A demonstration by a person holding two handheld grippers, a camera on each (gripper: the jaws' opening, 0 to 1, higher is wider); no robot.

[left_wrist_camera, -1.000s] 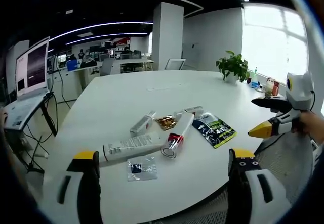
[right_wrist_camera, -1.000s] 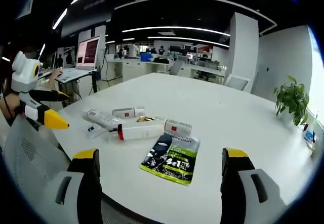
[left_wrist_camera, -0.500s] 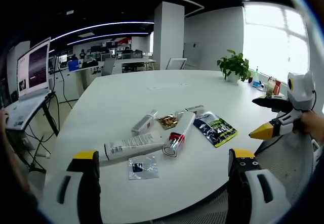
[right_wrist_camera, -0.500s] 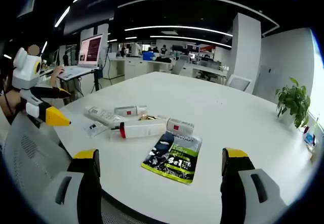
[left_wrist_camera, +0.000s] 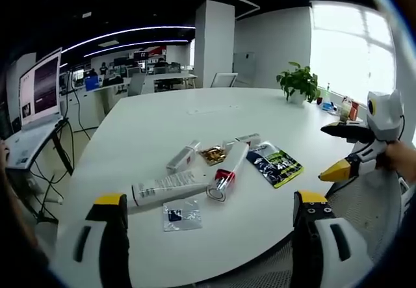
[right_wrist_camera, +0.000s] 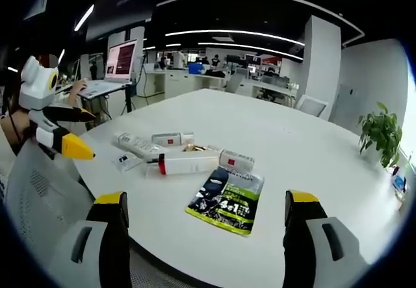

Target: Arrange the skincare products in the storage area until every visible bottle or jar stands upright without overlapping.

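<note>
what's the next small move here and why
Probably bring the left tool forward and down toward the red-capped tube, the nearest product ahead of it. Both tools are open and hold nothing; the right tool is also short of the pile. The tubes all lie flat on the white table, bunched with the green sachet, and none stands upright yet.

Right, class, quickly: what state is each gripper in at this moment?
Left gripper: open, holding nothing, short of the tubes.
Right gripper: open, holding nothing, over the table edge.
</note>
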